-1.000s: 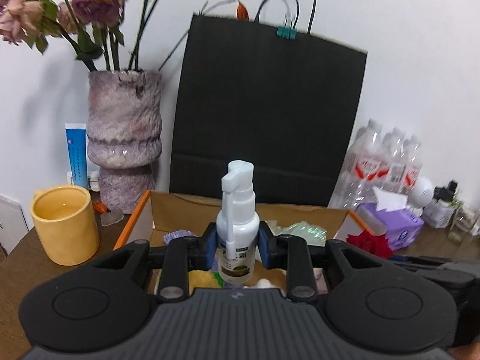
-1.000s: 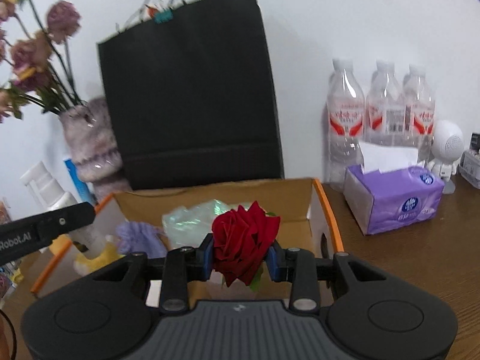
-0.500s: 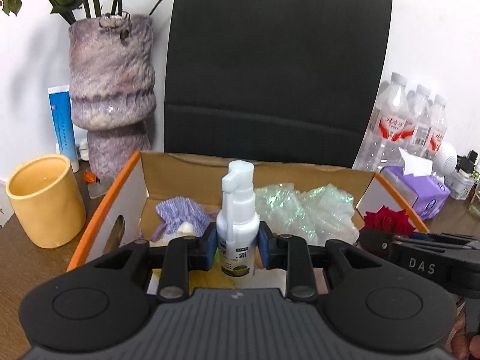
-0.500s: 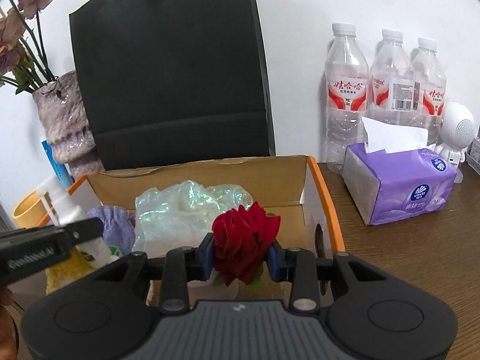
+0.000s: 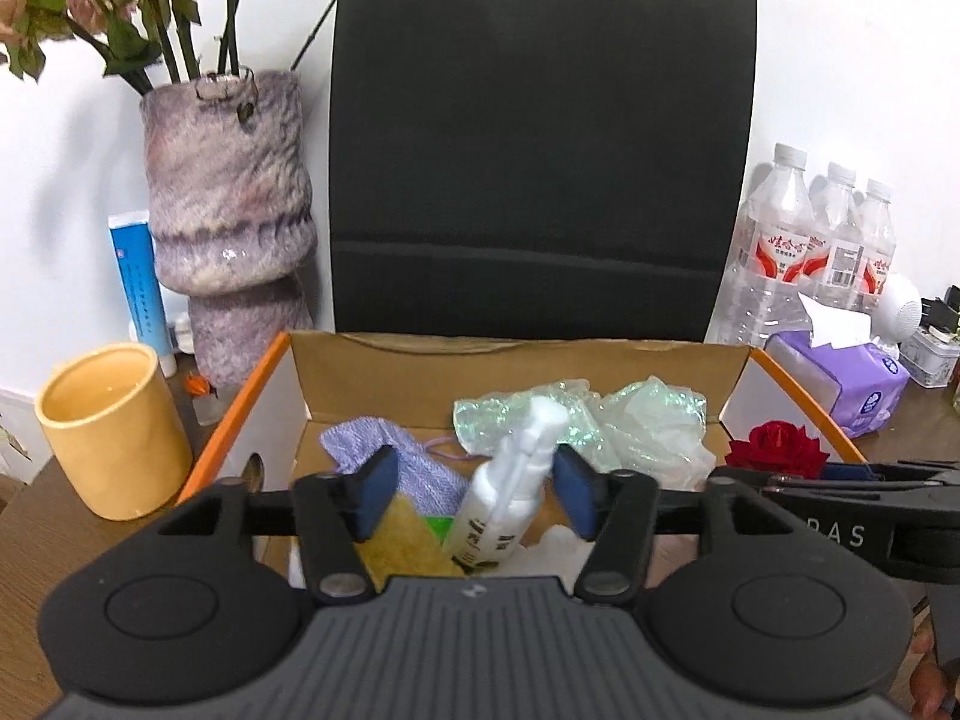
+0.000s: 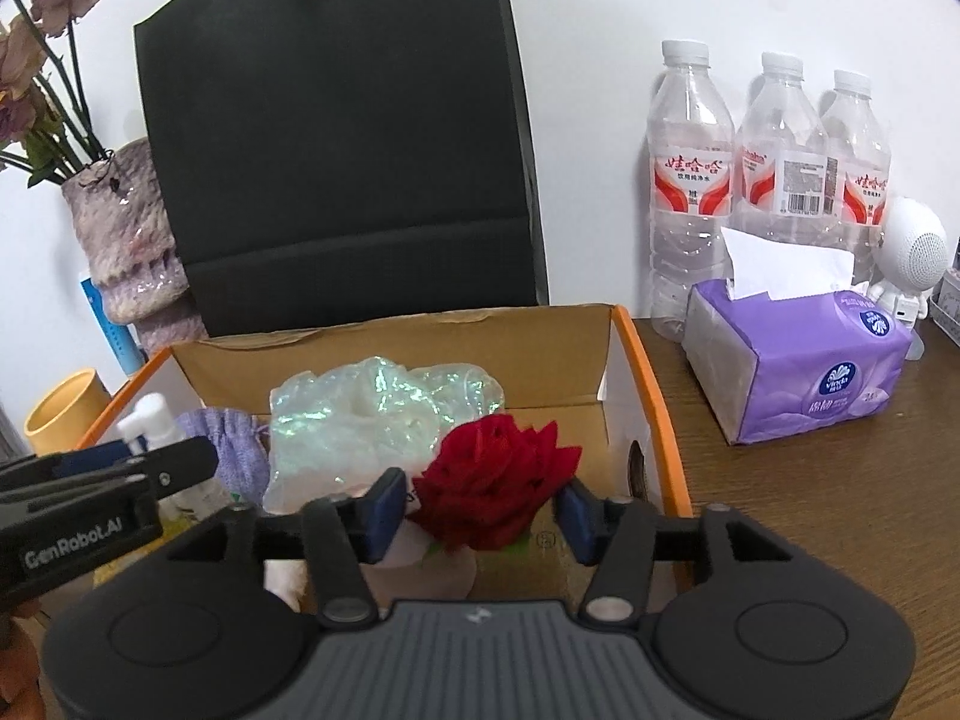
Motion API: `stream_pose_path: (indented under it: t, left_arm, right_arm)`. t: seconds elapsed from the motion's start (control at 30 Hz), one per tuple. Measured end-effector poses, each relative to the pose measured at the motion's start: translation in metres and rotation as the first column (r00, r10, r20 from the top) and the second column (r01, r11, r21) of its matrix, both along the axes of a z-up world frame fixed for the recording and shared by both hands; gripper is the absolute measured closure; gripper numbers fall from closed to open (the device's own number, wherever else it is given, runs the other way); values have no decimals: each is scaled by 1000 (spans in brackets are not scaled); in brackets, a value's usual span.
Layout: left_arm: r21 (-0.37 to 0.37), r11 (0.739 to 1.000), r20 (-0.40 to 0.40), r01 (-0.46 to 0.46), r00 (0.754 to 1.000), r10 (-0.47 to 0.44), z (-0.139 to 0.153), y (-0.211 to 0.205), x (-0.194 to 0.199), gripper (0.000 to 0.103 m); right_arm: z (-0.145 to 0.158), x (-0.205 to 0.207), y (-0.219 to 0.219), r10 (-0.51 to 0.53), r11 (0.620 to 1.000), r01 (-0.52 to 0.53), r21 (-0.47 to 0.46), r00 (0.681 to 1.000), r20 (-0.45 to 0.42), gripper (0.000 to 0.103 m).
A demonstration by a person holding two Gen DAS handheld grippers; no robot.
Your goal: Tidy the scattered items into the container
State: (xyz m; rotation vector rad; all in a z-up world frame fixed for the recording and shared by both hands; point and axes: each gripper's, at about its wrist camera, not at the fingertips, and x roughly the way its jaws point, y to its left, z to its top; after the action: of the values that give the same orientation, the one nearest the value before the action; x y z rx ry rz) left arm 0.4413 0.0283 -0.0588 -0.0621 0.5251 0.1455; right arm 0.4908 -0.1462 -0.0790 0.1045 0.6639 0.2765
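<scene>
1. Left tongs spread wide over the cardboard box; white spray bottle tilted between the pads, touching neither
2. Right tongs spread; red rose between the pads, over the box's right end, contact unclear
3. Iridescent plastic bag and purple pouch lie in the box on the worktop

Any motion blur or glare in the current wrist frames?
Left wrist: the spray bottle between the open jaws of the left hand-held gripper is smeared, tilted; background sharp, fisheye bends the black bag. Right wrist: the red rose is soft-edged; iridescent glints on the plastic wrap; bottle labels crisp.
</scene>
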Motion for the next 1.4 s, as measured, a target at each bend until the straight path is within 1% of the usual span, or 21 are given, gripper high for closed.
stream_pose_path:
  t: [0.03, 0.1, 0.13, 0.2, 0.33, 0.43, 0.5, 0.63, 0.67, 0.7, 1.1, 1.27, 1.4]
  left_arm:
    - [6, 1000, 4, -6, 1000, 6, 1, -1, -1, 31]
    - [12, 1000, 13, -13, 1000, 13, 4, -1, -3, 27]
    - [14, 1000, 18, -17, 1000, 17, 5, -1, -4, 25]
    - [13, 1000, 27, -21, 999, 21, 8, -1, -5, 22]
    - [6, 999, 42, -42, 998, 42, 12, 3, -8, 10]
    - [0, 998, 52, -59, 997, 59, 15, 6, -10, 2]
    - [-4, 997, 59, -71, 996, 71, 16, 7, -12, 1]
    - [0, 996, 69, -88, 994, 88, 20, 10, -15, 0]
    - [3, 996, 72, -91, 993, 90, 21, 10, -17, 0]
    - [6, 996, 75, -93, 993, 92, 22, 10, -18, 0]
    - [-1, 995, 102, -101, 990, 101, 35, 10, -47, 0]
    - [-12, 994, 110, -106, 988, 107, 38, 10, -67, 0]
    - [1, 994, 122, -108, 987, 107, 41, 5, -89, 0]
  right_arm:
    - [0, 0, 0, 0, 1000, 0, 4, 1000, -3, 45]
    - [1, 0, -1, 2, 1000, -2, 13, 1000, -5, 38]
    - [2, -1, -1, 2, 1000, -2, 14, 1000, -1, 36]
    - [5, -3, -1, 3, 1000, -3, 14, 1000, 10, 30]
    - [13, -8, 1, 1, 1000, -1, 6, 999, 34, 25]
    - [18, -10, 1, -18, 1000, 18, -6, 998, 52, 18]
    - [20, -11, -2, -24, 1000, 24, 5, 998, 56, 14]
    - [27, -16, -3, -20, 1000, 19, 23, 997, 70, 9]
    - [29, -17, -3, -17, 1000, 15, 25, 997, 76, 3]
    - [30, -19, -3, -14, 1000, 12, 26, 997, 82, 0]
    - [52, -46, 1, -2, 1000, 2, 0, 991, 135, 0]
    - [59, -67, 3, 9, 999, -4, -34, 989, 150, 0]
    - [64, -86, 4, 12, 999, -4, -51, 988, 156, 0]
